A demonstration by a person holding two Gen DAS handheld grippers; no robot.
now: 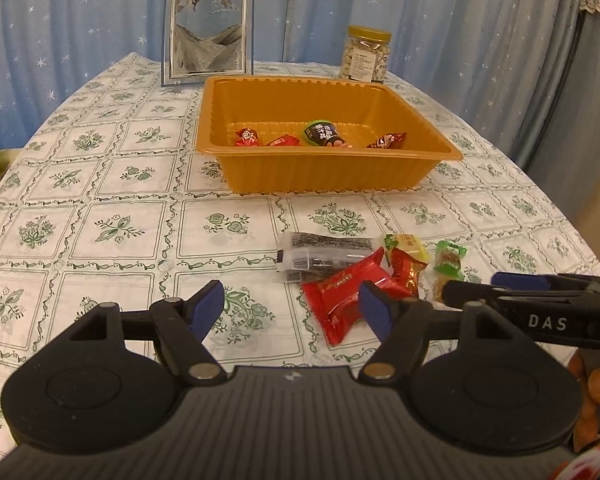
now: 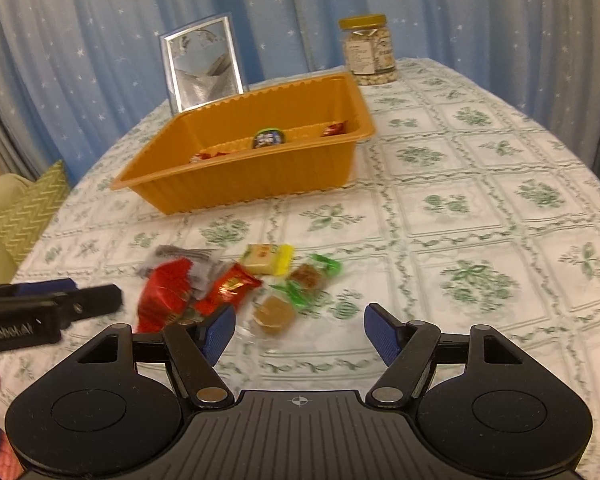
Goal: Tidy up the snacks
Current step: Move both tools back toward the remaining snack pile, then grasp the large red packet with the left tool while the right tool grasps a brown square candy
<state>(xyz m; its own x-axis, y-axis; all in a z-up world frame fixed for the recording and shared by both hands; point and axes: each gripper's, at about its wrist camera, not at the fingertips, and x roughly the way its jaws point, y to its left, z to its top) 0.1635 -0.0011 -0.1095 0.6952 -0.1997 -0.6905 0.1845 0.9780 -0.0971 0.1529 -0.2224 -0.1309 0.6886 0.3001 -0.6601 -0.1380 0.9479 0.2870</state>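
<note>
A framed picture [image 1: 208, 34] stands upright in the upper middle of the frame, on the worktop [image 1: 100, 200] with its green-flowered cloth. Blue star-dotted curtains [image 1: 80, 12] hang behind. A green zigzag cushion [image 2: 32, 208] shows at the left edge.

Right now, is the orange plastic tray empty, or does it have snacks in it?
Not empty. The orange plastic tray holds four wrapped snacks on its floor, including a green-and-black packet, with bare floor behind them. More snacks lie outside on the tablecloth.

The room is bright with soft, warm light. Edges bend and go dark. The right view is blurry around the red shiny snack packets [image 2: 162, 296] just ahead.
</note>
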